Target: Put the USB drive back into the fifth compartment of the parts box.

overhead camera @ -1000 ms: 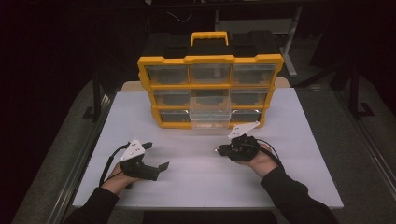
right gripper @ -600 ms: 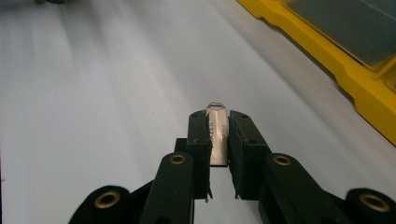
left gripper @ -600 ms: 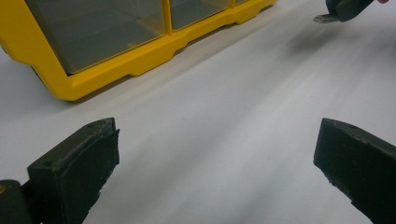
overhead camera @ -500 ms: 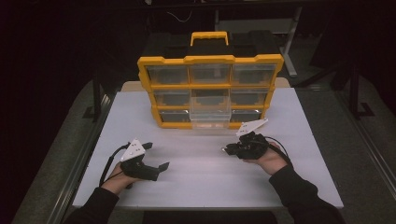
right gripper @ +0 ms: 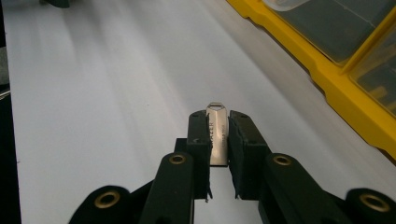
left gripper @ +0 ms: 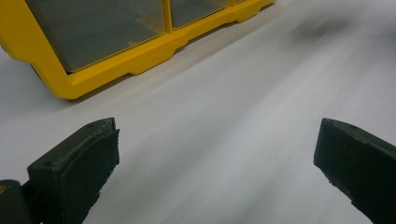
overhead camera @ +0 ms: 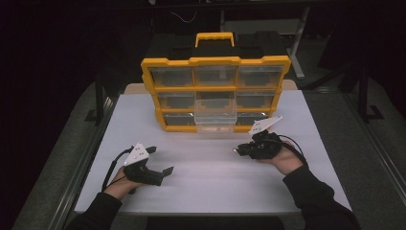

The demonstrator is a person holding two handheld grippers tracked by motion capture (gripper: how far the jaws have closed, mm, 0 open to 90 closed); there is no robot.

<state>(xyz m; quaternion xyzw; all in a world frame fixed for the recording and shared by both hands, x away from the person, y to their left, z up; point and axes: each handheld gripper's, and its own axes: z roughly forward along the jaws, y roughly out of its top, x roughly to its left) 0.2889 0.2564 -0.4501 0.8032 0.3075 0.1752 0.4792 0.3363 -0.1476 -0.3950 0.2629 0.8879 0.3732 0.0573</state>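
A small silver metal piece [right gripper: 217,135], flat with a loop at its tip, sits pinched upright between the pads of the right claw [right gripper: 218,122], just above the white surface [overhead camera: 210,167]. That claw [overhead camera: 241,150] hangs in front of the yellow drawer organizer [overhead camera: 215,88], near its pulled-out bottom middle drawer [overhead camera: 215,125]. The left claw [overhead camera: 160,160] rests low on the surface, well apart, its jaws spread wide with nothing between them.

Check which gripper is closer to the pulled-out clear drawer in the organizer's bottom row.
Right. The right gripper, clamping a small metal tag, sits just in front of and to the right of the drawer. The left gripper, jaws open, is farther off toward the table's near-left side.
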